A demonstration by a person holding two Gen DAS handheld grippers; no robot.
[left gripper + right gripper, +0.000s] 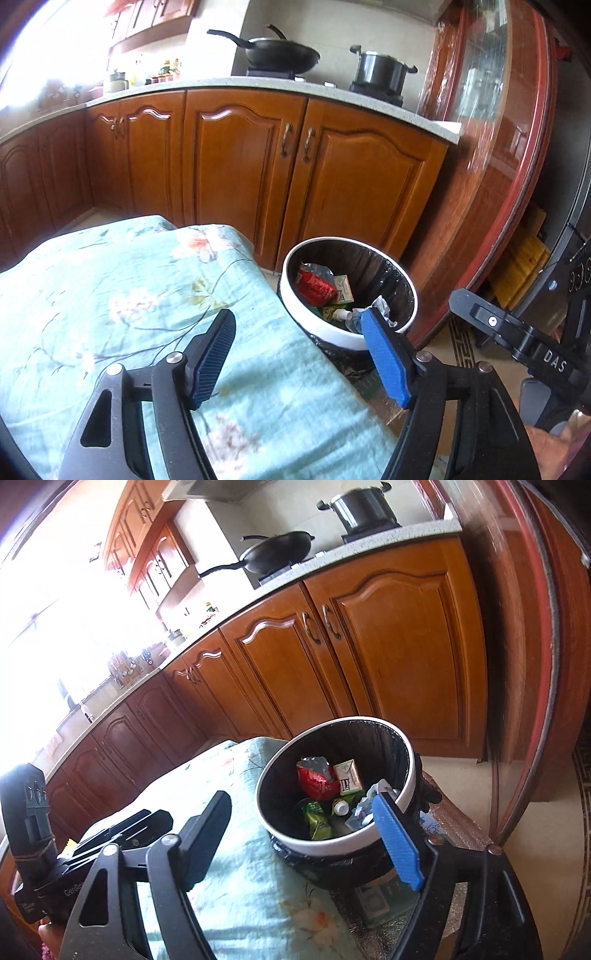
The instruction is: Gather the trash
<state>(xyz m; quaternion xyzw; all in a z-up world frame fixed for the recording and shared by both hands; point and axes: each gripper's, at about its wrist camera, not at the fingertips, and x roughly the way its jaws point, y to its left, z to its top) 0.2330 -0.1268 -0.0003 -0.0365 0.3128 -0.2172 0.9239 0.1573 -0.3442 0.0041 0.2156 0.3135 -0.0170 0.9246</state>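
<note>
Lower left, a floral cloth [129, 295] is covering the surface. The left tool [299, 354] is standing wide open, gripping nothing. Wooden cabinets [240, 166] are lining the upper frame. Lower centre-right, the trash bin [332, 334] is sitting off the surface's right edge, holding the trash [317, 288]. The right tool [306, 836] is likewise gaping empty.

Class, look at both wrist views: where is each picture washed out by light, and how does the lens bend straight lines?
Left wrist view: window glare whitens the upper left corner; the countertop edge curves; the trash bin stays clear. Right wrist view: a larger white blowout fills the left side, hiding detail there; the cabinets lean and bow, and the corners darken.
</note>
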